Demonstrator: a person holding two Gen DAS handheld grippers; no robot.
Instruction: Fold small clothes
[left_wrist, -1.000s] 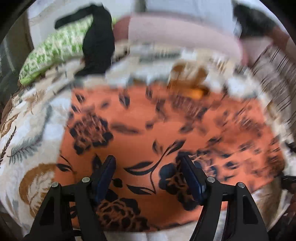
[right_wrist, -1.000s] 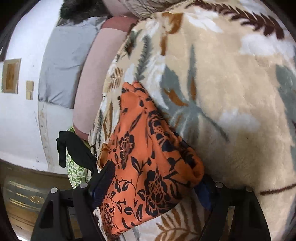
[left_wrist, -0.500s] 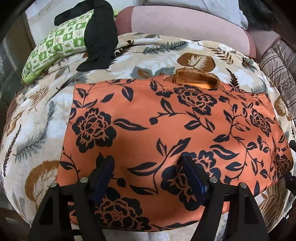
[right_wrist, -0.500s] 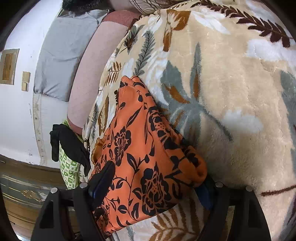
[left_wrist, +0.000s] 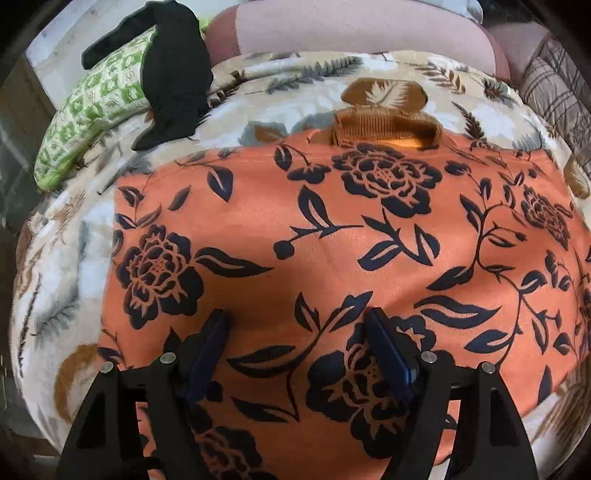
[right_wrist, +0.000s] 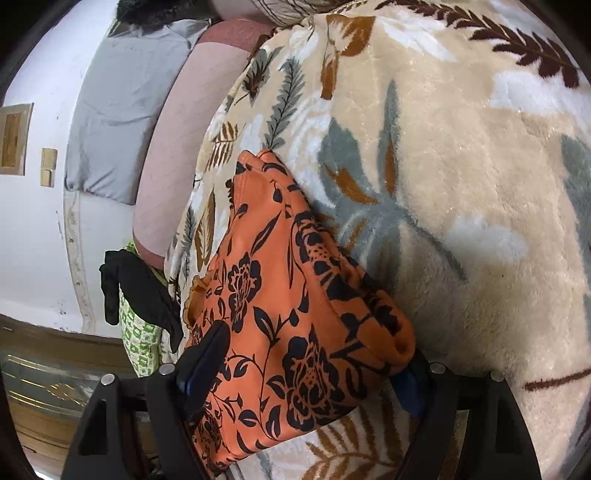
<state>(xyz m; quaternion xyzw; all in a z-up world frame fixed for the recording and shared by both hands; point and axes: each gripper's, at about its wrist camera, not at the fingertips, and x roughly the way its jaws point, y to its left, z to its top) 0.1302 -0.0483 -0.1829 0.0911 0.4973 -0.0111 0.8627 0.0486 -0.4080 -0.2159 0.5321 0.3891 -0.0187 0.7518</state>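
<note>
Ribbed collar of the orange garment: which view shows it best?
Left wrist: the ribbed collar faces the camera at the orange garment's far edge. Right wrist shows only a small edge-on sliver.

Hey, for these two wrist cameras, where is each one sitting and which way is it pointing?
Left wrist: sits on the left gripper, low over the orange floral garment spread on the leaf-print blanket, facing the pink bolster; both jaws show, apart.
Right wrist: sits on the right gripper at the garment's bunched side edge, looking along the blanket; jaws apart, straddling the fabric.
Shared: garment, blanket, bolster, black cloth on the green pillow.
</note>
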